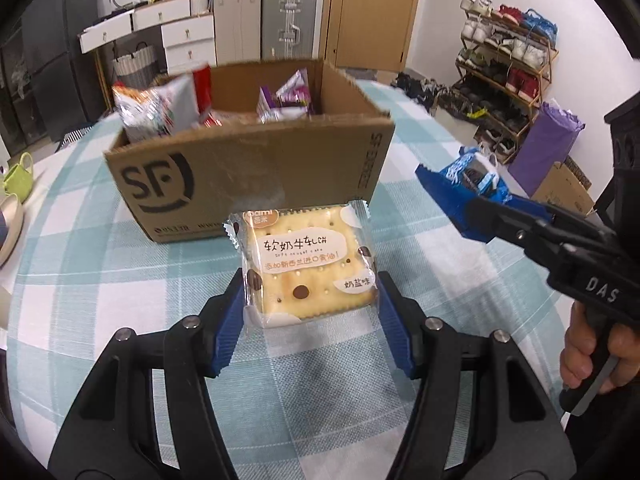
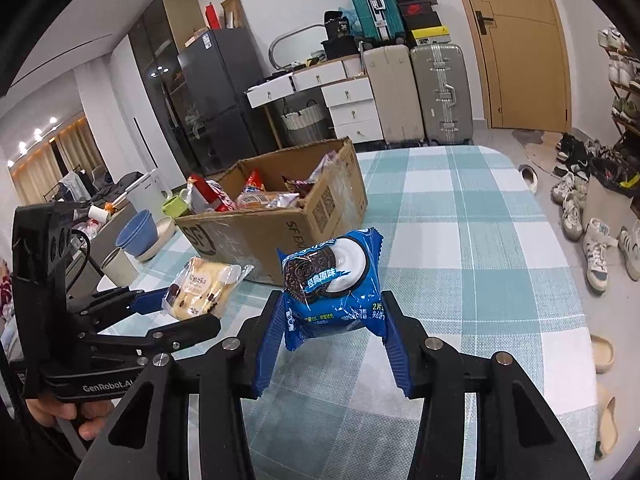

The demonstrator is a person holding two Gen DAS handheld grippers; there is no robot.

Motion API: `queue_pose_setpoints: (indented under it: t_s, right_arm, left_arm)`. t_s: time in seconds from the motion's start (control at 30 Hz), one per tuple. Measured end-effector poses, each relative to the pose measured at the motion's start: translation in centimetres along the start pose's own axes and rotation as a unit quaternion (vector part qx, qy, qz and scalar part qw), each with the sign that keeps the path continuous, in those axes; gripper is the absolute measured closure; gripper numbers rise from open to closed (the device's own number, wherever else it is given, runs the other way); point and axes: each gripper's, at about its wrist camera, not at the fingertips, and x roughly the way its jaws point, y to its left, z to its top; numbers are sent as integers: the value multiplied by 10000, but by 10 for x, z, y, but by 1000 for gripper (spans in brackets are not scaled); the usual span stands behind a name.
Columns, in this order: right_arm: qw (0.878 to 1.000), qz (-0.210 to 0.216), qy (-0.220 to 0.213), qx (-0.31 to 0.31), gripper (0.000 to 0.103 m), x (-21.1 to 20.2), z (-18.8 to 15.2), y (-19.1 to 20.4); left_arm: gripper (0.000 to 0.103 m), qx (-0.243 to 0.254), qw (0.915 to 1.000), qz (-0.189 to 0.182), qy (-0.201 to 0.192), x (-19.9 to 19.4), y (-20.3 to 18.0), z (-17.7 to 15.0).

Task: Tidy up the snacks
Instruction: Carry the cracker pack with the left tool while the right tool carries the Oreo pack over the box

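Landmark: I use the one cardboard box [image 1: 248, 152] with "SF" printed on its side; it sits open on the checked tablecloth [image 1: 100, 280].

Left tongs: my left gripper [image 1: 312, 312] is pinching one cracker pack [image 1: 306, 266] between its two blue fingers [image 1: 230, 328]. I see the pack held up just in front of the box, on the side nearest me.

Right tongs: my right gripper [image 2: 330, 344] is pinching one blue cookie pack [image 2: 334, 284], also between two blue fingers [image 2: 268, 344]. It is held up near the box, off to the box's right side.

Packs held: I count two, one in each gripper, and they are apart from each other.

Inside the box: I see several snack bags [image 1: 160, 108], some red and white and some purple. I cannot count them all because they overlap.

Left of the box: I see one green mug [image 2: 176, 204], two blue bowls [image 2: 136, 232] nested together and one pale cup [image 2: 118, 266].

Behind the box: I count two tall suitcases [image 1: 288, 24] standing side by side.
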Motion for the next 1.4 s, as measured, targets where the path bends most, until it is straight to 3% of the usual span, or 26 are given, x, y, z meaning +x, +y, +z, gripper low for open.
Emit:
queue_pose_setpoints:
  t_s: [0.2,0.73,1.0,1.4]
  right_arm:
    - [9998,6,-128,-136,56,-9,3,13]
    - [9989,50,-400,-251,56,-18,13,39]
    - [9983,94,-457,-341,56,-9,26,49]
    - [9980,49,-442,-455,56,6,44,53]
  left_arm:
    - [44,-64,9996,33,-263,-43,5,4]
    - [44,-322,9959,230,-812,-101,57,14]
    - [44,-457,9939,340,-943,-111,85,24]
    - [44,-382,9934,403,-999,-90,93,52]
